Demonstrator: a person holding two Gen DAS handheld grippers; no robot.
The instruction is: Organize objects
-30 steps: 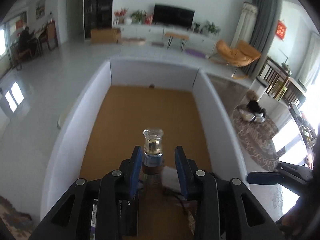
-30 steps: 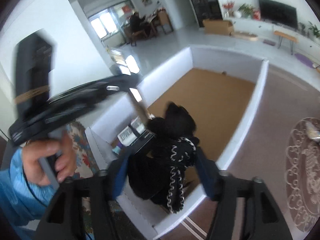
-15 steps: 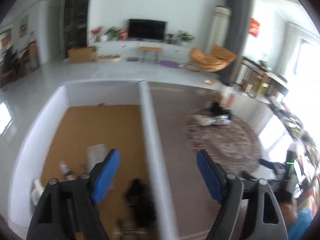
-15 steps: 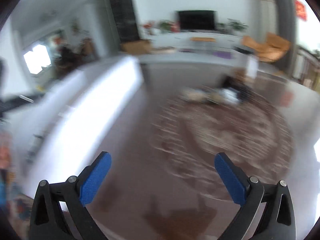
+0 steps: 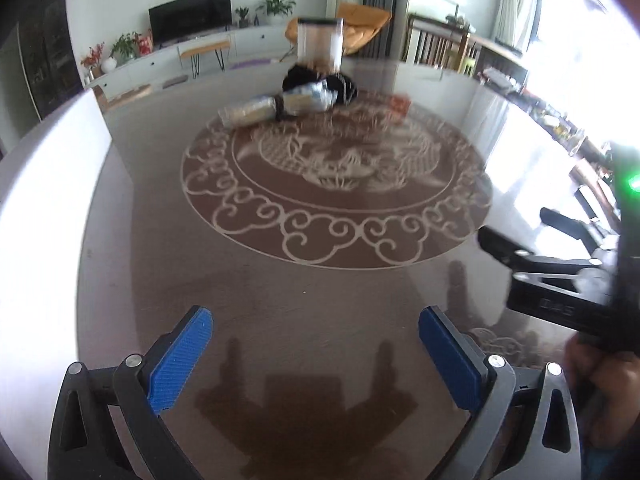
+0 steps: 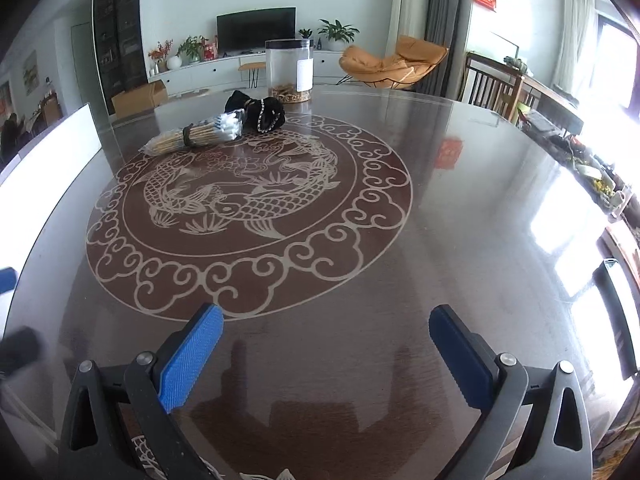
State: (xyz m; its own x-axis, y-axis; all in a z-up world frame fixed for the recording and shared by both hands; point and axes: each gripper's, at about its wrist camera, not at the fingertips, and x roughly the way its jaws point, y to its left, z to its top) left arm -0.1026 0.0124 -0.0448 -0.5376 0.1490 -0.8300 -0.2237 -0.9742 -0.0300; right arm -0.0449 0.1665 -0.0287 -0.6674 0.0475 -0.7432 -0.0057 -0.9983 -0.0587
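Observation:
Three objects lie at the far side of the round brown table [image 6: 460, 240]: a clear plastic jar [image 6: 289, 70], a black cloth item with a bead chain [image 6: 258, 110], and a wrapped bundle of sticks [image 6: 198, 136]. The left wrist view shows the jar [image 5: 320, 44], the cloth [image 5: 320, 82] and the bundle [image 5: 260, 110] too. My left gripper [image 5: 316, 354] is open and empty over the near table. My right gripper [image 6: 328, 354] is open and empty too, and its body shows in the left wrist view [image 5: 560, 300].
A white box wall [image 5: 44, 200] stands along the table's left edge and shows in the right wrist view [image 6: 52, 140]. A fish-and-cloud pattern [image 6: 248, 200] covers the table's middle. Chairs and a cluttered sideboard [image 6: 568, 136] stand beyond the right rim.
Both grippers let go of their items in the white box, the bottle and the black cloth, opened, and swung right to face the round table.

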